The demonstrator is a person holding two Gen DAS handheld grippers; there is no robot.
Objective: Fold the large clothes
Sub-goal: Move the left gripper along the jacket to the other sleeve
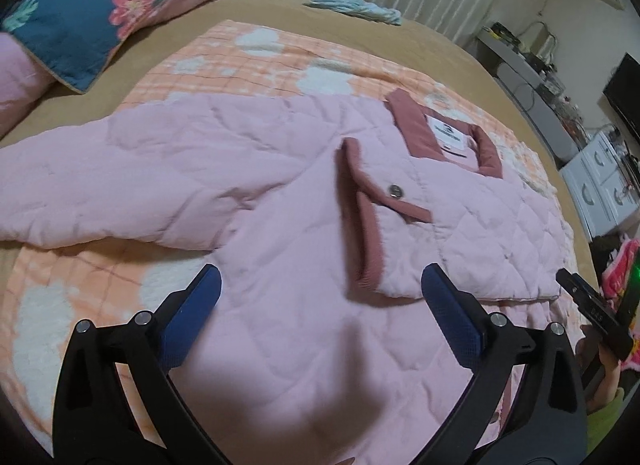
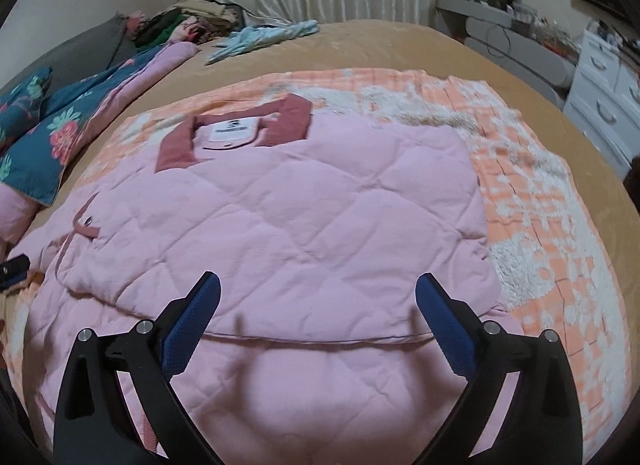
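Note:
A pink quilted jacket (image 1: 280, 193) with a dark pink collar (image 1: 412, 125) lies on an orange and white checked blanket (image 1: 248, 61) on the bed. One sleeve stretches out to the left in the left wrist view, and the other, with its dark pink cuff (image 1: 362, 217), lies folded across the front. My left gripper (image 1: 320, 277) hovers open above the jacket's lower part, nothing between its blue pads. In the right wrist view the jacket (image 2: 304, 209) is folded over, with its collar (image 2: 232, 129) at the far side. My right gripper (image 2: 318, 285) is open above the folded edge, holding nothing.
A blue floral quilt (image 1: 92, 13) lies at the bed's far left, and a light blue garment (image 1: 352, 1) near the curtain. White drawers (image 2: 608, 105) and a cluttered grey shelf (image 2: 516, 41) stand to the right of the bed. The other gripper's black tip (image 1: 592, 305) shows at the right edge.

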